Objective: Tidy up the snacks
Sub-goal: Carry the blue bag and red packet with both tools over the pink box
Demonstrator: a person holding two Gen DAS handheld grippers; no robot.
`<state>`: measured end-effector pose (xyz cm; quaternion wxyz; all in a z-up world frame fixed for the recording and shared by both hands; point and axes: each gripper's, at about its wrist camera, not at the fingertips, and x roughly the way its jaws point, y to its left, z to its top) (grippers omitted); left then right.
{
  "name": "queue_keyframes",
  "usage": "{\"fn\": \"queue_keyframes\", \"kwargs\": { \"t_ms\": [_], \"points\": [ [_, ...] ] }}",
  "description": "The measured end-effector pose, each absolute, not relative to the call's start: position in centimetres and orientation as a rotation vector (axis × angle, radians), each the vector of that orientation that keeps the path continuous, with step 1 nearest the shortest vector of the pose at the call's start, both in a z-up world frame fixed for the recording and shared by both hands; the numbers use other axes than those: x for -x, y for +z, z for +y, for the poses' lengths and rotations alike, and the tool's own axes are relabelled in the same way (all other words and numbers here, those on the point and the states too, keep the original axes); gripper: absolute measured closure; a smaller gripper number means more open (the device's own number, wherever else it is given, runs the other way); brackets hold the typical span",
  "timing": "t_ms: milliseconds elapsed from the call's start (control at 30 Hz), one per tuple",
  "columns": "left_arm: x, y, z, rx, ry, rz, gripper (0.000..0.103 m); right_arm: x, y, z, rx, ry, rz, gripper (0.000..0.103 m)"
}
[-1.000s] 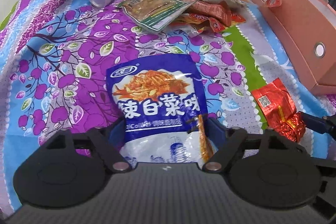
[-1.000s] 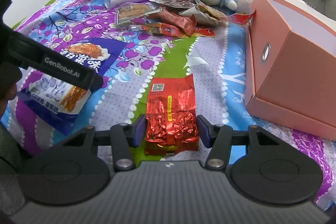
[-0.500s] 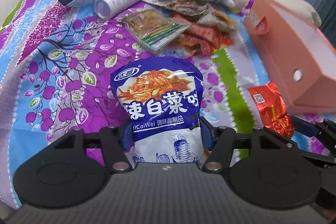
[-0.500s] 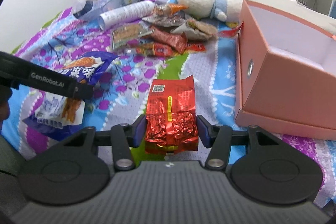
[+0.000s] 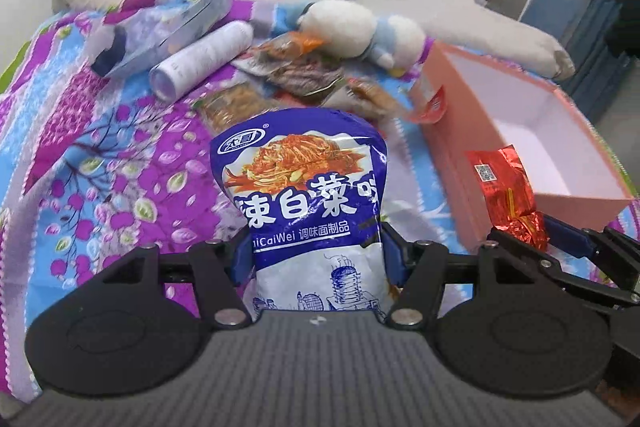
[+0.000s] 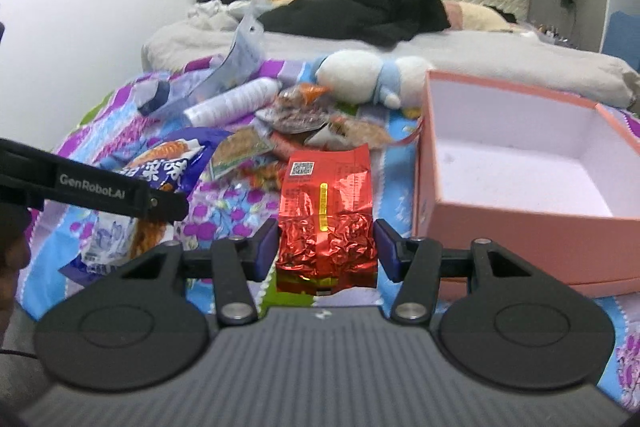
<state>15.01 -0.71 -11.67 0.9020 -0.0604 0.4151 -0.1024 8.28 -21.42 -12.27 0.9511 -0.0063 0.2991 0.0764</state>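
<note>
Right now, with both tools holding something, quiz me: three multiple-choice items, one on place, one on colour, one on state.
1. Where does the pink box sit relative to the red foil packet?
A. to its right
B. to its left
C. under it

2. What colour is the snack bag in the left tool?
A. green
B. blue and white
C. yellow

3. How is the box?
A. lidded
B. open, nothing visible inside
C. packed with snacks

Key: 1 A, the right wrist view shows the box right of the packet held by the right tool. 2 B, its print is blue over white. 3 B, only bare white floor shows.
</note>
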Motion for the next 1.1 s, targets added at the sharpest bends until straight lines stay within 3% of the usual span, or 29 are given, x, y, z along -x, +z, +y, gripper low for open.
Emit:
{"fn": "queue_keyframes", "kwargs": {
  "t_ms": [667, 1100],
  "points": [
    [-16.1, -8.1, -10.6, 0.127, -0.476, 0.788, 0.036, -6.1, -9.4, -28.2, -0.012, -0.020, 0.526, 0.049],
    [-21.9, -4.1, -18.9, 0.111, -0.597, 0.731, 0.036, -10.8, -7.1, -34.5, -0.017, -0.167, 0.469, 0.049]
  ]
}}
